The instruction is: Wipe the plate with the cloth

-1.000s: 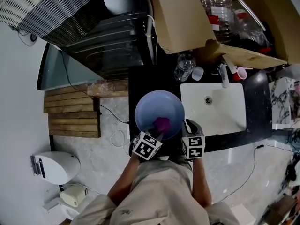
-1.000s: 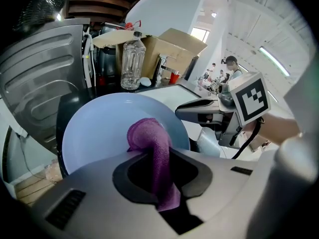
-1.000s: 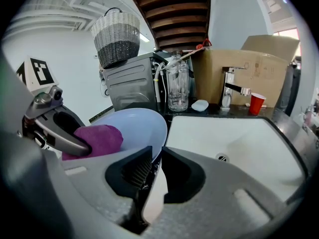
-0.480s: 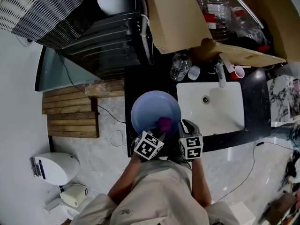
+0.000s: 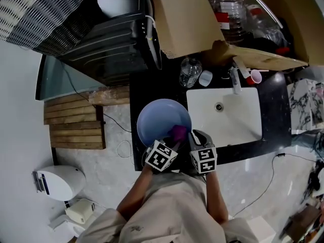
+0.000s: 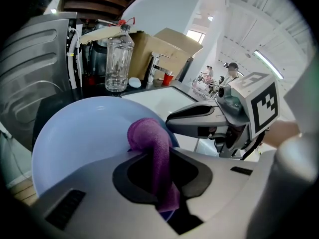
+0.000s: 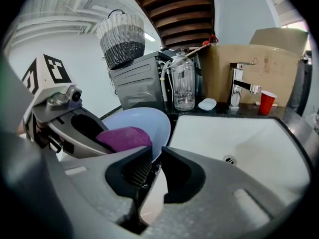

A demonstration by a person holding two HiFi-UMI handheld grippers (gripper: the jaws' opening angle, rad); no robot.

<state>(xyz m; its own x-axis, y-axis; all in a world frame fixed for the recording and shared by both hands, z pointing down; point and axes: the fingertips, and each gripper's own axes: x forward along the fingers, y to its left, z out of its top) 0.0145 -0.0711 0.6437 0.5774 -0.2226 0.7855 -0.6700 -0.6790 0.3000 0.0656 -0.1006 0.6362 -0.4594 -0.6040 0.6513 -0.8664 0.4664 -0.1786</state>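
cloth (image 5: 178, 132) (image 6: 151, 142) (image 7: 122, 137): purple and bunched, pinched between the jaws of the left hand-held gripper; its free end folds over onto the plate's inner face.
plate (image 5: 161, 118) (image 6: 82, 136) (image 7: 147, 117): pale blue, above the near edge of the black table, just left of the sink.
left hand-held gripper (image 5: 173, 140) (image 6: 160, 169): closed on the cloth, reaching over the plate's near rim.
right hand-held gripper (image 5: 193, 136) (image 7: 155, 157): jaws clamped on the plate's right rim, one on each face, just beside the cloth.
sink (image 5: 243, 123) (image 7: 249, 138): white, its side next to the plate.
table (image 5: 152, 87): a clear bottle (image 5: 190, 72) (image 6: 118, 59) (image 7: 183, 86) stands beyond the plate, a red cup (image 5: 256, 77) (image 7: 267, 102) near the faucet (image 5: 234, 80) (image 7: 236, 86).
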